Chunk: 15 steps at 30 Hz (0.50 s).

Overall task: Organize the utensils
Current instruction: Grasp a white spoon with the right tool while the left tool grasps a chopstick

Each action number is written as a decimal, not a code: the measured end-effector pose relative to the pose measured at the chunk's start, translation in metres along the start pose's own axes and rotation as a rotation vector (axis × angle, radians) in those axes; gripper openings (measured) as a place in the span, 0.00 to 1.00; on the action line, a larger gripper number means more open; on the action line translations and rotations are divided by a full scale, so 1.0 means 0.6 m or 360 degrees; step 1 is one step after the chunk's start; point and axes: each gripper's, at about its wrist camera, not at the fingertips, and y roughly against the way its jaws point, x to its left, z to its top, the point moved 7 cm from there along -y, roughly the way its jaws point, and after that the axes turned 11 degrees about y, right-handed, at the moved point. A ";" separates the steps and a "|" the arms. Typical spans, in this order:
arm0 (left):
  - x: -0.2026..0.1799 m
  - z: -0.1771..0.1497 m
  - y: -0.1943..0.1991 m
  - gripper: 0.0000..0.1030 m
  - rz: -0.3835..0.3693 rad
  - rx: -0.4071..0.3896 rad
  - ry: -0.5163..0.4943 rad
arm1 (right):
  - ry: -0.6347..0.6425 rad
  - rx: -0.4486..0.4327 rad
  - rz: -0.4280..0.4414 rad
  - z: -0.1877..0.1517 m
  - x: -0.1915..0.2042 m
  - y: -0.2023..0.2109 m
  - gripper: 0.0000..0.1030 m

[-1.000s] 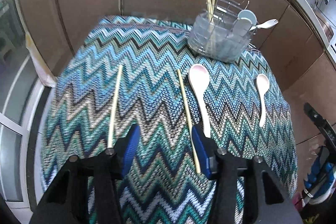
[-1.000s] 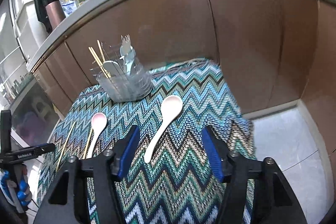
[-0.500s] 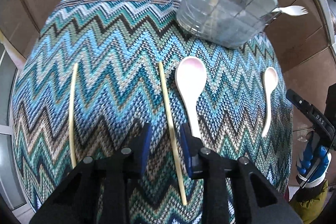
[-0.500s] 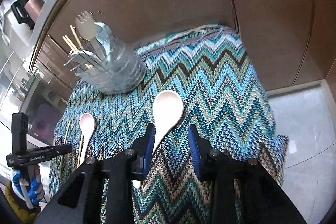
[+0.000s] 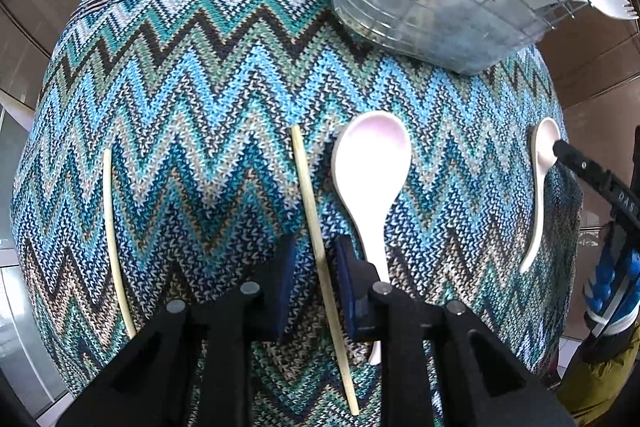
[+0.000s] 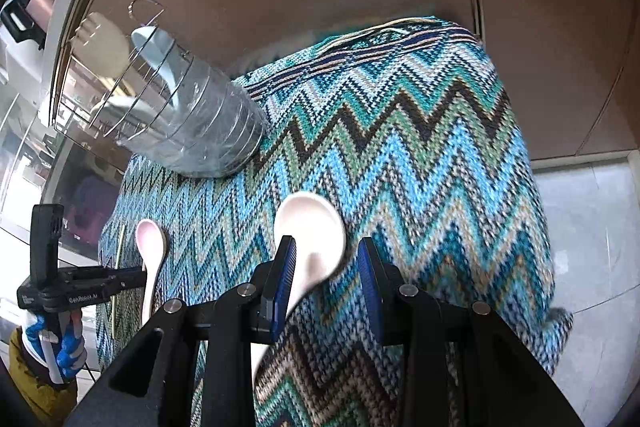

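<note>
Utensils on patterned table: both grippers straddling a piece

Utensils lie loose on the zigzag cloth covering the table. The left gripper has just been closing; its jaws stand narrow astride a chopstick, small gaps showing on both sides. A second chopstick lies well apart near the cloth's left edge. A pink spoon lies just beside the right pad, its handle end hidden behind the finger. The right gripper stands narrow over a white spoon; the left pad is at the spoon's neck, but contact cannot be confirmed. Open cloth remains to its right before the edge. The clear holder stands at the far edge, its top cut off.
</note>
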 end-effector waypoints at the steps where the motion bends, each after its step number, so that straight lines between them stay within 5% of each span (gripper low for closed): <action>1: -0.002 0.002 -0.003 0.18 -0.0002 0.0011 0.0008 | 0.0002 0.0011 0.0004 0.004 -0.002 -0.005 0.32; 8: -0.001 0.027 -0.013 0.07 -0.0027 0.0044 0.0101 | 0.0026 0.0111 0.0046 0.013 -0.002 -0.033 0.10; 15: 0.021 0.023 0.001 0.05 -0.0108 0.0004 0.0142 | 0.0068 0.0077 0.0042 0.016 0.008 -0.026 0.07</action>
